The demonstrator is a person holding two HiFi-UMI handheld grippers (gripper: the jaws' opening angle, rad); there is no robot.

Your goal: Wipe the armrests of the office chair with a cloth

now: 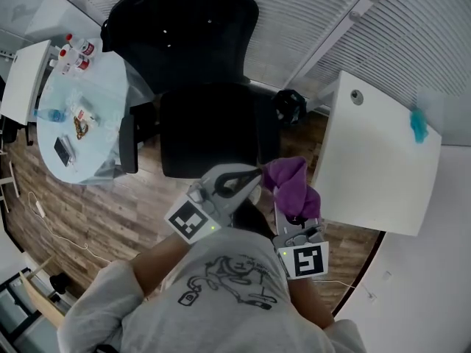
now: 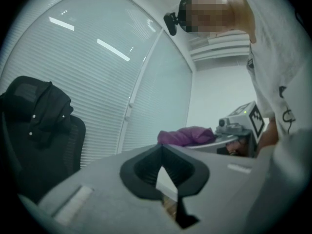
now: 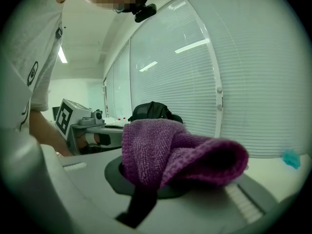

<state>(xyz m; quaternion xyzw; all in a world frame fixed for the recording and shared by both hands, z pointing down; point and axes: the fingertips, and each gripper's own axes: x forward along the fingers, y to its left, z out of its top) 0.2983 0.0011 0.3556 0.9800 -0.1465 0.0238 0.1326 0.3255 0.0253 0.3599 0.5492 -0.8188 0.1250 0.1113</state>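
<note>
The black office chair (image 1: 199,127) stands in front of me with a dark jacket (image 1: 173,20) over its backrest. Its left armrest (image 1: 128,144) and right armrest (image 1: 266,132) flank the seat. My right gripper (image 1: 292,206) is shut on a purple cloth (image 1: 293,184), held above the floor just right of the right armrest. The cloth (image 3: 170,152) bulges over that gripper's jaws in the right gripper view. My left gripper (image 1: 255,173) is shut with nothing in it, its tips close beside the cloth. From the left gripper view the chair (image 2: 39,126) is at the left and the cloth (image 2: 187,135) beyond the jaws.
A white table (image 1: 375,160) stands close on the right, with a small teal thing (image 1: 418,125) near its far edge. On the left, a round glass table (image 1: 77,116) holds bottles (image 1: 73,54) and a phone (image 1: 63,151). Window blinds (image 1: 346,20) run behind the chair.
</note>
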